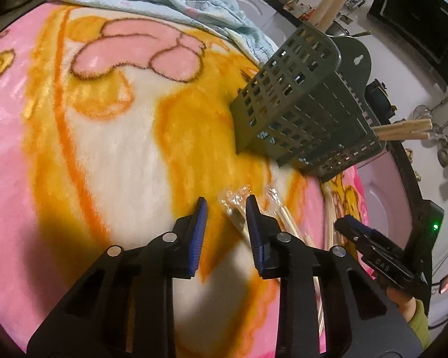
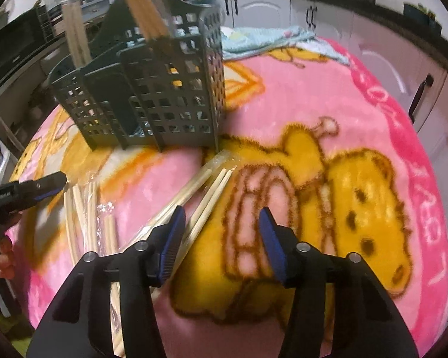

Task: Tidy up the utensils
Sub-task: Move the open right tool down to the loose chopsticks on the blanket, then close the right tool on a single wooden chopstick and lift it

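A dark green slotted utensil holder (image 1: 298, 110) stands on the pink and yellow blanket (image 1: 104, 149); wooden chopsticks (image 1: 328, 3) stick out of it. It also shows in the right wrist view (image 2: 164, 89). Plastic-wrapped chopstick pairs (image 2: 206, 197) lie on the blanket in front of it, and they show in the left wrist view (image 1: 280, 223). My left gripper (image 1: 227, 205) is open and empty, just left of the wrapped pairs. My right gripper (image 2: 222, 214) is open and empty, its left finger over one pair. The right gripper also shows in the left wrist view (image 1: 352, 226).
A light blue cloth (image 1: 170, 3) lies crumpled at the blanket's far edge. More wrapped chopsticks (image 2: 86, 214) lie at the left. White kitchen cabinets (image 2: 373, 47) and a dark counter with cookware surround the table. A black oven (image 2: 12, 47) stands behind the holder.
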`<state>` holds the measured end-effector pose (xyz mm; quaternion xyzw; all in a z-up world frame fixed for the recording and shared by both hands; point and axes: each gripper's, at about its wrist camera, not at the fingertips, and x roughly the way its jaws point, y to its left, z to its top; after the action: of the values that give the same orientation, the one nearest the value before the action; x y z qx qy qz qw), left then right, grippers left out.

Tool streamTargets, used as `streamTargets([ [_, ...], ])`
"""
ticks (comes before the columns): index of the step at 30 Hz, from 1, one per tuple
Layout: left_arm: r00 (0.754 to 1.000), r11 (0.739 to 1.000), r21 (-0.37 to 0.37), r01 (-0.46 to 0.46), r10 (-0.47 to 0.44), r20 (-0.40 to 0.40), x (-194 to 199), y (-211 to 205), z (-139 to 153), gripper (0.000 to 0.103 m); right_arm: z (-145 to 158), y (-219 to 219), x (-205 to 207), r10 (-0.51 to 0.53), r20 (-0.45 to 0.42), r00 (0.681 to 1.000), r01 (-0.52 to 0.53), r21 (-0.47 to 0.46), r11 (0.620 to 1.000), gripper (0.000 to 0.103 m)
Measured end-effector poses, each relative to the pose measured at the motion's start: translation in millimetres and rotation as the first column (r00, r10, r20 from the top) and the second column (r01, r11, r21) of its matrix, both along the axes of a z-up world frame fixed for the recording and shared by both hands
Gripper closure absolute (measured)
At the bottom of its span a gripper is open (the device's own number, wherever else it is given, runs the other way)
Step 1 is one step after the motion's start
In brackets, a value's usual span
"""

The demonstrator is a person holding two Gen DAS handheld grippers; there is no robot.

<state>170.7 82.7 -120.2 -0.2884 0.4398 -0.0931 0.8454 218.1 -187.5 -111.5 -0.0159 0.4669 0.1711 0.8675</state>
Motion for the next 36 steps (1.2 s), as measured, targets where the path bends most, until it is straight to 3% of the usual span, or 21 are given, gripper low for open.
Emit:
streamTargets([
  [8,1.0,1.0,-0.023,-0.013,0.013,-0.009,5.9,5.2,-4.8,0.095,-6.0,-0.4,24.2,-0.029,-0.065,0.997,0.031,0.028,0.999,0.063],
  [13,1.0,0.999,-0.038,-0.015,0.015,-0.012,5.6,9.7,-5.9,0.1,-5.8,2.4,31.7,-0.032,-0.07,0.997,0.032,-0.004,0.999,0.074],
  [17,1.0,0.999,-0.047,-0.02,0.02,-0.012,5.4,13.6,-6.7,0.1,-6.4,-3.9,33.7,-0.04,-0.066,0.997,0.04,-0.003,0.999,0.088],
  [23,0.999,0.999,-0.039,-0.031,0.031,-0.008,2.7,19.2,-4.9,0.101,-6.1,-12.7,33.3,-0.063,-0.064,0.996,0.065,0.021,0.998,0.096],
  [36,0.99,0.991,-0.042,-0.126,0.128,0.056,-15.3,56.7,19.7,0.102,17.8,-27.0,20.0,-0.073,-0.015,0.997,0.073,0.08,0.994,0.097],
])
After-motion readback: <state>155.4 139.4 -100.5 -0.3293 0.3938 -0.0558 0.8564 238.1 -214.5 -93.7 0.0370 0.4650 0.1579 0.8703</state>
